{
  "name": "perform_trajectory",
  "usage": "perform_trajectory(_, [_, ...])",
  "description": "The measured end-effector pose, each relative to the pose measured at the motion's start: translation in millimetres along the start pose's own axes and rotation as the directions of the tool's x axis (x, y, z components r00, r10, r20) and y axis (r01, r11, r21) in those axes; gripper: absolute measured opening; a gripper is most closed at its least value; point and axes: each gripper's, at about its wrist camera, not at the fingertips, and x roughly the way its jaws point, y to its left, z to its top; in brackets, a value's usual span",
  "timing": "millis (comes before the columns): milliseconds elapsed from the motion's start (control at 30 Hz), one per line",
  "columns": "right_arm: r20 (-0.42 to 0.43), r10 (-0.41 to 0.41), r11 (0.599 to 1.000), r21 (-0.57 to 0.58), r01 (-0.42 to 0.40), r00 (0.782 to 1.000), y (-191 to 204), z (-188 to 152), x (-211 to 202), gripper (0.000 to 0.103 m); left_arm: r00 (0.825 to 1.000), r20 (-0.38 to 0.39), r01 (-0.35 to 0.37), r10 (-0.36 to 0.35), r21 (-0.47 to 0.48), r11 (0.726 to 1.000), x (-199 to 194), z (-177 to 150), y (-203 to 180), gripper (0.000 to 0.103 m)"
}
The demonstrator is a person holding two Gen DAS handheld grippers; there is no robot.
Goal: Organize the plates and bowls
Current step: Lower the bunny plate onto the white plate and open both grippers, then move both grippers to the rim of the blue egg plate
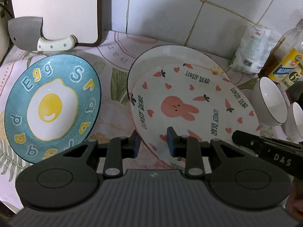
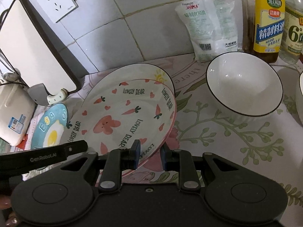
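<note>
**Rabbit plate clamped at two rim points**

The white ceramic rabbit-and-carrot plate (image 1: 181,102) is gripped at its near rim by the left claw (image 1: 153,145) and the right claw (image 2: 149,156), each clamped on it. It lies on a larger dark-rimmed white plate (image 1: 161,58).

A blue egg-patterned plate (image 1: 51,106) lies left of the rabbit plate. An empty black-rimmed white bowl (image 2: 244,87) stands on the floral-clothed surface (image 2: 217,141) to its right; the wall socket (image 2: 56,1) is seen only from the right wrist.

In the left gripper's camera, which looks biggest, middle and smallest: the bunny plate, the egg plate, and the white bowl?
1. bunny plate, though it is nearest the camera, which may exaggerate it
2. egg plate
3. white bowl, clearly smallest here
</note>
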Motion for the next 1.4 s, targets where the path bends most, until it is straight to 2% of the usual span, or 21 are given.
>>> perform_trajectory(100, [-0.002, -0.014, 1.0, -0.011, 0.014, 1.0, 0.2, 1.8, -1.8, 0.027, 0.999, -0.033, 0.033, -0.034, -0.047, 0.998, -2.8, 1.9, 4.7, 0.028])
perform_trajectory(267, [0.004, 0.008, 1.0, 0.002, -0.008, 1.0, -3.0, -0.6, -3.9, 0.027, 0.999, -0.027, 0.031, -0.032, -0.042, 0.999, -9.8, -4.2, 0.2, 0.027])
perform_trajectory(333, [0.005, 0.009, 1.0, 0.013, -0.009, 1.0, -2.8, -1.4, -5.8, 0.027, 0.999, -0.027, 0.03, -0.032, -0.061, 0.998, -11.6, -6.7, 1.4, 0.02])
perform_trajectory(500, [-0.014, 0.087, 0.991, 0.099, -0.085, 0.996, -6.1, -8.5, -22.1, 0.03, 0.997, -0.01, 0.077, -0.079, -0.147, 0.986, -24.1, -14.2, 10.4, 0.016])
perform_trajectory(700, [0.009, 0.065, 0.993, 0.102, -0.066, 0.998, -4.4, -8.1, -19.0, 0.024, 0.999, -0.011, 0.05, -0.052, -0.159, 0.986, -20.6, -12.3, 2.3, 0.015])
perform_trajectory(867, [-0.009, 0.055, 0.993, 0.108, -0.054, 0.998, -7.1, -1.7, -5.4, 0.022, 0.999, -0.029, 0.038, -0.045, -0.187, 0.982, -7.0, -5.2, 4.6, 0.015])
perform_trajectory(1133, [0.016, 0.022, 0.998, 0.062, -0.023, 1.0, 0.3, 1.0, 8.7, 0.022, 1.0, -0.02, 0.002, -0.005, -0.164, 0.986, 4.5, 1.1, 3.7, 0.019])
perform_trajectory(1267, [0.059, 0.001, 1.0, -0.008, -0.001, 0.998, 2.7, -2.3, 10.7, 0.025, 1.0, 0.005, -0.009, 0.01, -0.126, 0.992, -3.6, -1.4, 3.3, 0.019])
perform_trajectory(1400, [0.104, 0.018, 0.998, -0.061, -0.011, 0.994, 7.5, -8.9, -9.4, 0.026, 1.0, -0.001, 0.0, 0.0, -0.088, 0.996, -22.3, -5.2, 7.6, 0.023])
